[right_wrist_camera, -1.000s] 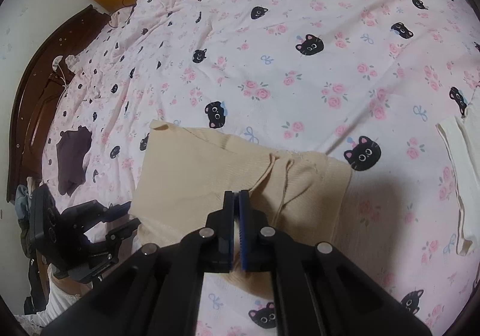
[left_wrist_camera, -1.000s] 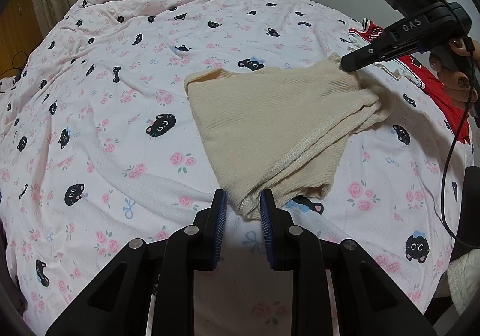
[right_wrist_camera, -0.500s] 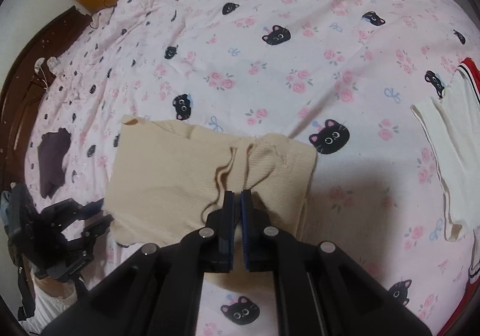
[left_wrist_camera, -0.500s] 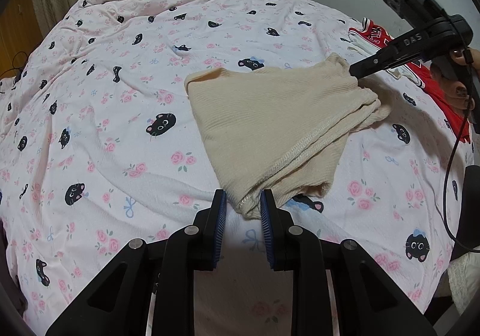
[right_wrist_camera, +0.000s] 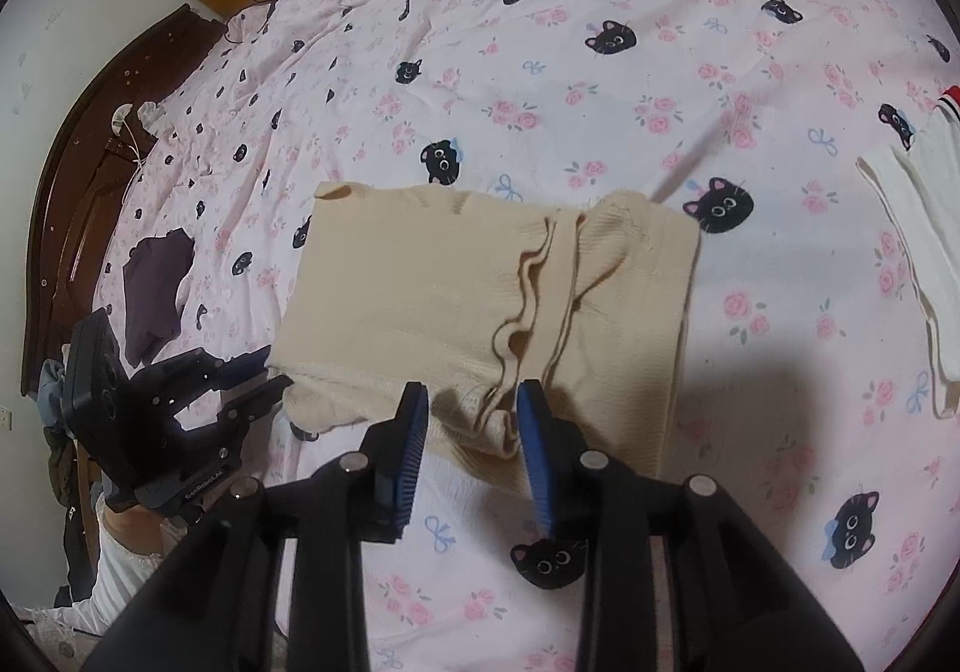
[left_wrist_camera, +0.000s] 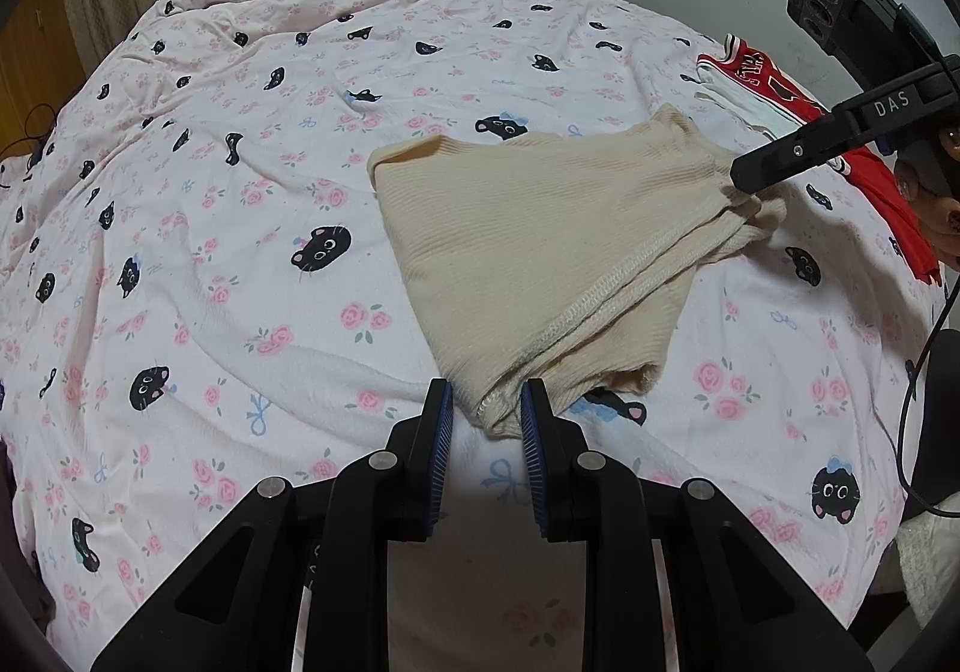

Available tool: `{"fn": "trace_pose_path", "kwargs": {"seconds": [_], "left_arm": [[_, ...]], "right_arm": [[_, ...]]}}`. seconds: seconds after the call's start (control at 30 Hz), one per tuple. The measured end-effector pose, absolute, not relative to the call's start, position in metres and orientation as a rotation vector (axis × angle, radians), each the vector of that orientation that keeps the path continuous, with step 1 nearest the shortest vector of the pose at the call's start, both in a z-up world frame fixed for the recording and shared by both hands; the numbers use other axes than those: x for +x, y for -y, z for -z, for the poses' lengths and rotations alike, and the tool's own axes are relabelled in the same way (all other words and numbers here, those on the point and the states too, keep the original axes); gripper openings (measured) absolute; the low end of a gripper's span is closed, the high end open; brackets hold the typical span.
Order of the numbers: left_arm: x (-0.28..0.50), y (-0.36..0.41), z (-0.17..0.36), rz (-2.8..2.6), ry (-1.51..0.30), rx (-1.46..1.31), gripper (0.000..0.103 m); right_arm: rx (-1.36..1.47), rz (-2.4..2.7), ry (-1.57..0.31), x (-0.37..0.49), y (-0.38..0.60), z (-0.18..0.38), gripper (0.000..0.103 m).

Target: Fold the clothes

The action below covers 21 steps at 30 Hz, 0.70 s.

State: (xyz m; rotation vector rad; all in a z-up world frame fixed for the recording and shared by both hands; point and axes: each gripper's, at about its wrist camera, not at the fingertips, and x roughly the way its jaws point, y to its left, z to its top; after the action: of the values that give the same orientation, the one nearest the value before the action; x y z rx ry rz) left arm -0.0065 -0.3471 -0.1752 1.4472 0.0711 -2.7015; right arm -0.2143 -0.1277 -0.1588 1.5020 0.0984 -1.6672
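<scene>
The beige garment lies folded on the bedsheet. The left gripper has its 2 fingers apart, straddling the near corner. The right gripper, fingers apart, brackets the bunched right-side edge.

- Folded garment lies on the bed, before my left fingers.
- Second garment lies well right of it.
- Headboard stands far left.
</scene>
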Motion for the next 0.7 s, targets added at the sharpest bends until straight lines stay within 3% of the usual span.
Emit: {"fn": "trace_pose_path", "kwargs": {"seconds": [0.1, 0.17, 0.2, 0.23, 0.7], "left_arm": [[-0.006, 0.347, 0.175, 2.702, -0.072, 1.447, 0.02], [-0.006, 0.347, 0.175, 2.701, -0.073, 1.447, 0.02], [-0.006, 0.347, 0.175, 2.701, -0.074, 1.447, 0.02], [-0.006, 0.347, 0.175, 2.702, -0.074, 1.447, 0.021], [-0.007, 0.347, 0.175, 2.701, -0.074, 1.45, 0.021]], "right_arm": [[1.495, 1.669, -0.136, -0.211, 0.131, 0.158, 0.03], [1.49, 1.67, -0.162, -0.208, 0.134, 0.158, 0.021], [1.487, 1.671, -0.174, -0.207, 0.135, 0.158, 0.007], [1.485, 1.671, -0.187, -0.206, 0.136, 0.157, 0.006], [1.518, 1.687, -0.252, -0.208, 0.122, 0.162, 0.006]]}}
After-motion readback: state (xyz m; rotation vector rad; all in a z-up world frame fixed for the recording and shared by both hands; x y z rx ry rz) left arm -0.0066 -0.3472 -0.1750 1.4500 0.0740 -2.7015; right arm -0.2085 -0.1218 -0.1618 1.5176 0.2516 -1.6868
